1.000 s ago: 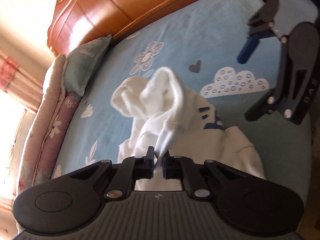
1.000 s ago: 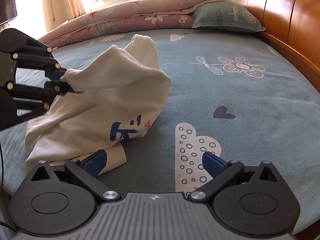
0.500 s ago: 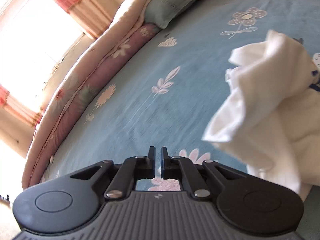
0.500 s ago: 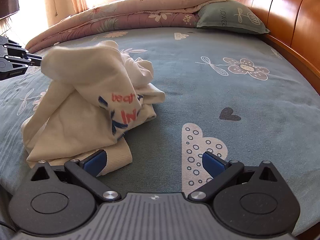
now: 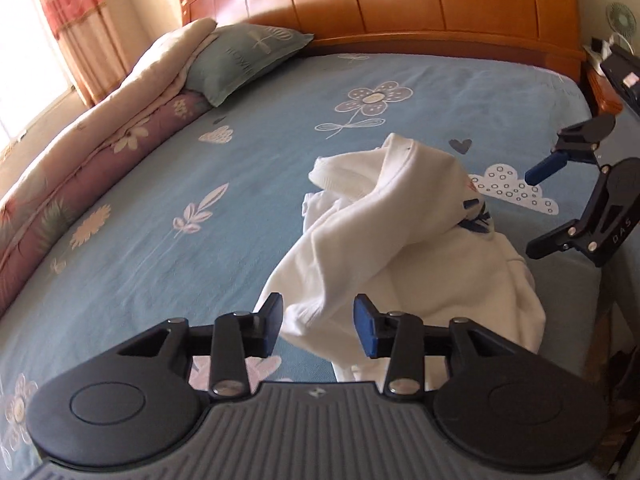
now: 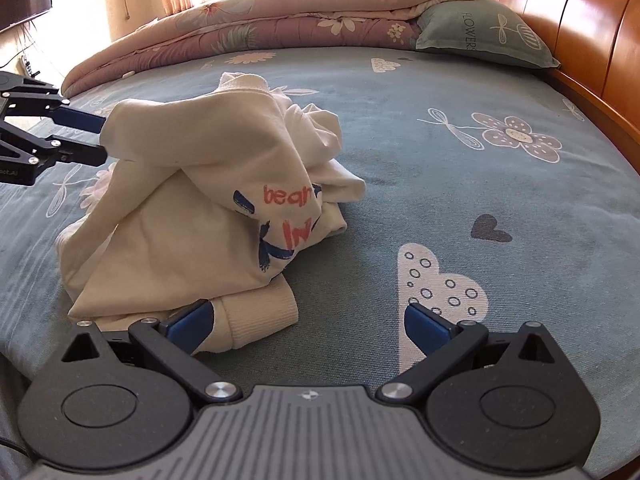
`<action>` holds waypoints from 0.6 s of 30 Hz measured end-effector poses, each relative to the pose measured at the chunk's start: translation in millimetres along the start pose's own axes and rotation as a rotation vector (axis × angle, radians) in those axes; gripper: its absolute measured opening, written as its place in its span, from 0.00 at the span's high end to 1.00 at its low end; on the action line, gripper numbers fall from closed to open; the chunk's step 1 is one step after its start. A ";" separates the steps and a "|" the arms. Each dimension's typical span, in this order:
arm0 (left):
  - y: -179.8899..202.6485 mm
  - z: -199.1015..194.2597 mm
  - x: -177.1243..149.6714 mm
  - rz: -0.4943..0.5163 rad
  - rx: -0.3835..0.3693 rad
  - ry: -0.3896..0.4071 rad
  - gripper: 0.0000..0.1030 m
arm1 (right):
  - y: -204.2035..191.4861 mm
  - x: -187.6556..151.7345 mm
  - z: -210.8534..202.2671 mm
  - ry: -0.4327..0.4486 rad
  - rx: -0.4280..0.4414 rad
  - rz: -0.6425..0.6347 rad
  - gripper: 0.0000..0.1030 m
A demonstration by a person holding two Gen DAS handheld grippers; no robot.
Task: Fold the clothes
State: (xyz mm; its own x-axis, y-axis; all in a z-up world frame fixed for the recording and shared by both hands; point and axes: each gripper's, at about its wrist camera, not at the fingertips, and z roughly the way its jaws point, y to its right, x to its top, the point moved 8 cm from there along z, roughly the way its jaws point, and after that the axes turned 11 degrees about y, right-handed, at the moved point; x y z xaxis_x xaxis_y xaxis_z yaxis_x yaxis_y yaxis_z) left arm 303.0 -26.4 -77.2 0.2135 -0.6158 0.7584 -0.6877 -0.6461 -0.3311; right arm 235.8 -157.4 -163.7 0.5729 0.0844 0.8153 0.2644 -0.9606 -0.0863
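The crumpled cream cotton sweatshirt point(image 6: 192, 208), printed red and blue, lay heaped; left gripper point(image 5: 318, 328) was opening around its edge, right gripper point(image 6: 306, 324) gaped empty.

We see a sweatshirt point(image 6: 208, 200) heaped on the bed point(image 6: 440, 184); at eleven o'clock behind it lies a rolled quilt point(image 6: 280, 28), at one o'clock a pillow point(image 6: 480, 36) against the headboard point(image 6: 580, 28).

Bed point(image 5: 168, 184) with patterned blue sheet.
Crumpled sweatshirt point(image 6: 192, 216) near middle; quilt point(image 6: 280, 28) along far edge; pillow point(image 6: 480, 36) by headboard.
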 end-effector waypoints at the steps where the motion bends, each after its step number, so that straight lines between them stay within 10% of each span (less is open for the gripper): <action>1: 1.2 6.0 2.2 0.002 -0.008 -0.001 0.60 | 0.1 -0.2 -0.7 0.000 0.000 0.000 0.00; 4: 3.7 19.8 6.5 -0.024 -0.034 -0.005 0.61 | 2.9 -0.9 -3.1 0.001 -0.008 0.001 0.00; 9: 3.0 18.1 10.1 -0.052 -0.001 0.008 0.95 | 10.0 -2.9 -4.3 0.000 -0.023 0.015 0.00; 18: -73.9 -8.3 -18.4 -0.127 0.269 -0.065 0.96 | 12.6 -6.7 -0.3 -0.007 -0.031 0.024 0.00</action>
State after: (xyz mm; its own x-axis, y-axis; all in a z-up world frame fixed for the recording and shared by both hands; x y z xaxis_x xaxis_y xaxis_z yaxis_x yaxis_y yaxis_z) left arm 344.1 36.4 -62.0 0.3363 -0.5442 0.7686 -0.4460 -0.8108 -0.3790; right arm 235.0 -170.1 -170.1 0.5841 0.0628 0.8092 0.2265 -0.9700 -0.0883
